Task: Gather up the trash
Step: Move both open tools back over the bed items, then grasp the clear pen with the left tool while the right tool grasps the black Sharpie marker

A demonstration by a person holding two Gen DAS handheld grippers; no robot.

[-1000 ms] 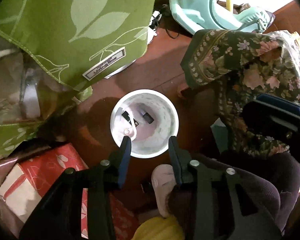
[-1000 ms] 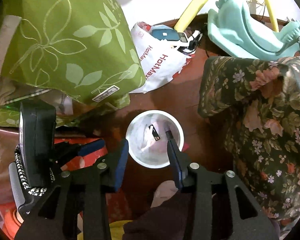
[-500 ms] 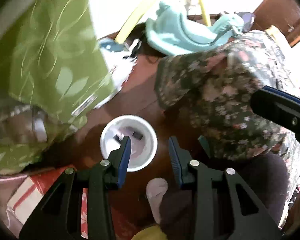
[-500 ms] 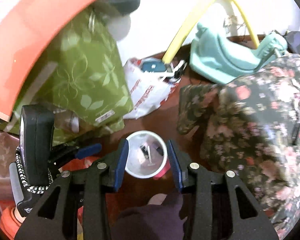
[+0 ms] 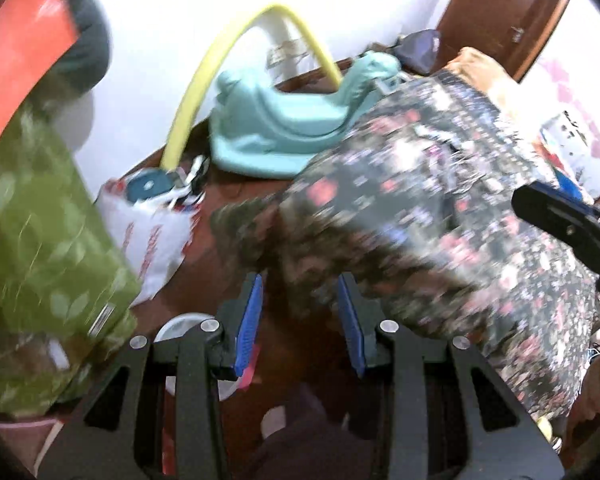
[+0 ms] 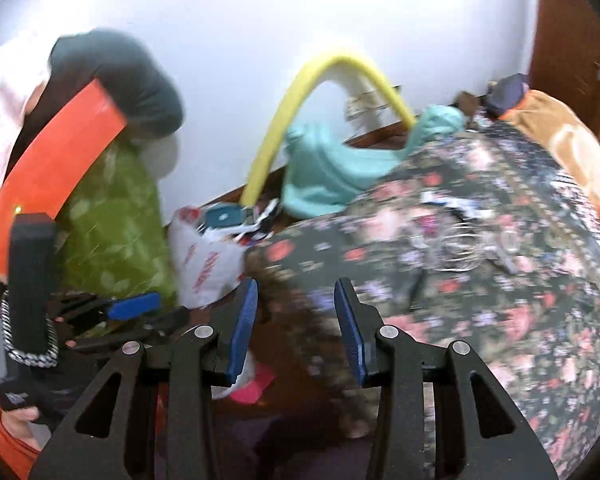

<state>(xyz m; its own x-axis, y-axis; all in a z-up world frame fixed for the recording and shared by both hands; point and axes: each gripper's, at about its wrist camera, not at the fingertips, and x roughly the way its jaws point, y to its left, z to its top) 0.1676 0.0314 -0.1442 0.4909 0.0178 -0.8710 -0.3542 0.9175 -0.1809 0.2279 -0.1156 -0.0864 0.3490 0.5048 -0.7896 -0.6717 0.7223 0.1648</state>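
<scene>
Floral cloth (image 5: pixel 440 208) edge fills the space between both gaping, empty claws

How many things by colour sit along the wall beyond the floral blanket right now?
Yellow: 1, the hoop
Teal: 1, the ride-on toy
Green: 1, the leaf-print bag
White: 1, the plastic bag
Total: 4

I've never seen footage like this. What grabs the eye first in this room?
Probably the bright yellow hose arching against the white wall at the back, with a teal plastic ride-on toy on the floor beneath it. To the right, a dark floral bedspread fills much of the view, and a green leaf-print cloth hangs at left.
</scene>
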